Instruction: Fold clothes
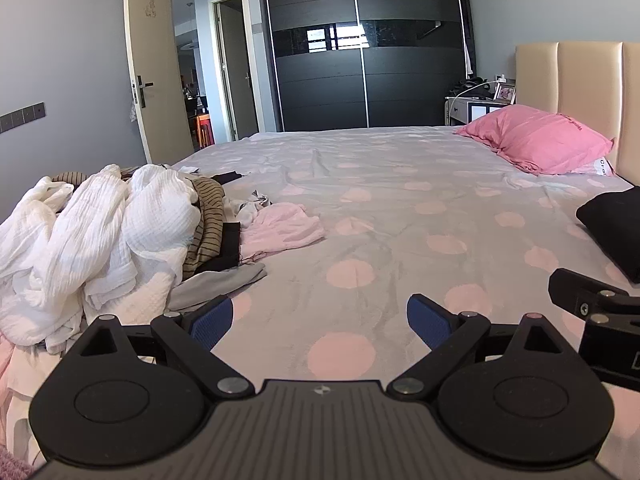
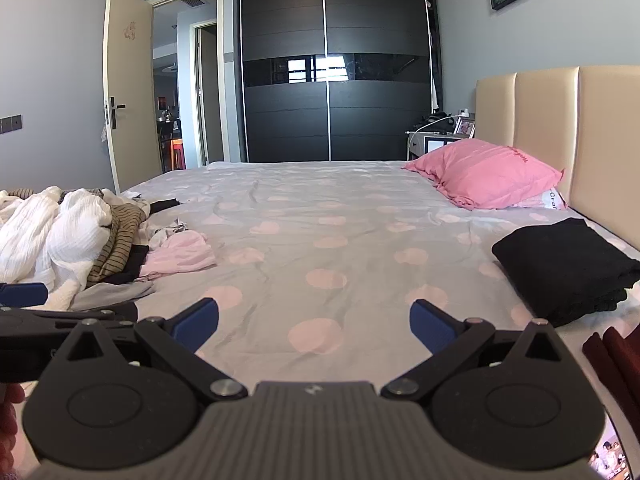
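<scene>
Both the left gripper [image 1: 320, 322] and right gripper [image 2: 314, 322] hover with fingers spread wide, empty, over the grey pink-dotted bed sheet [image 1: 380, 208], between the rumpled white-and-striped clothes heap [image 1: 108, 232] and a folded black garment [image 2: 568, 268].

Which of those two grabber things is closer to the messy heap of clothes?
Left. The left gripper hovers open right beside the pile of clothes, which lies just off its left side. The right gripper, also open, sits farther right, nearer the folded black garment.

Wide bare stretch of bedsheet [image 2: 320, 216] straight ahead, nothing on it. Clothes pile [image 1: 100, 232] blocks the left side; folded black garment [image 2: 568, 268] and pink pillow [image 2: 484, 172] block the right.
</scene>
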Motion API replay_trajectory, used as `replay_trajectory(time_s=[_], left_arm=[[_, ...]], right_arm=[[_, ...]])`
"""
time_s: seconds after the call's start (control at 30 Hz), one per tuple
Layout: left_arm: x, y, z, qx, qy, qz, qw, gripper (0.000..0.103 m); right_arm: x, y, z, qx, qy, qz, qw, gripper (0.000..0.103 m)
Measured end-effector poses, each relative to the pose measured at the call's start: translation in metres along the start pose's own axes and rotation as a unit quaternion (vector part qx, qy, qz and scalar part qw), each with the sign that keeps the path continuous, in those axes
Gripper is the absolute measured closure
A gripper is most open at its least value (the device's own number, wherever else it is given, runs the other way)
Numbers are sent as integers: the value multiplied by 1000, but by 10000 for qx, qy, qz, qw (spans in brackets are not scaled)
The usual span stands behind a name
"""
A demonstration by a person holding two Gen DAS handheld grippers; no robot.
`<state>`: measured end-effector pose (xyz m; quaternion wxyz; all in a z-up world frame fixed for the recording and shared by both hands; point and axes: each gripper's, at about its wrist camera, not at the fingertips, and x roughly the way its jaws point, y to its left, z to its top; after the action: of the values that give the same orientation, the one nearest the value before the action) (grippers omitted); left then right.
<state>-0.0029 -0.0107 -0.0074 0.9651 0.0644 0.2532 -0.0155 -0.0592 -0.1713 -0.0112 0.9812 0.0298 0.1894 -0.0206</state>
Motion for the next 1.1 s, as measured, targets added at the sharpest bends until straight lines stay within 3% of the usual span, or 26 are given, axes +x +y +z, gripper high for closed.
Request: replay_trajectory(time_s=[1.1], left_arm=[[-1,-2,-2,-21,100,70,9999,7]], right_arm=[[3,5,-6,-31,171,50,9998,0]])
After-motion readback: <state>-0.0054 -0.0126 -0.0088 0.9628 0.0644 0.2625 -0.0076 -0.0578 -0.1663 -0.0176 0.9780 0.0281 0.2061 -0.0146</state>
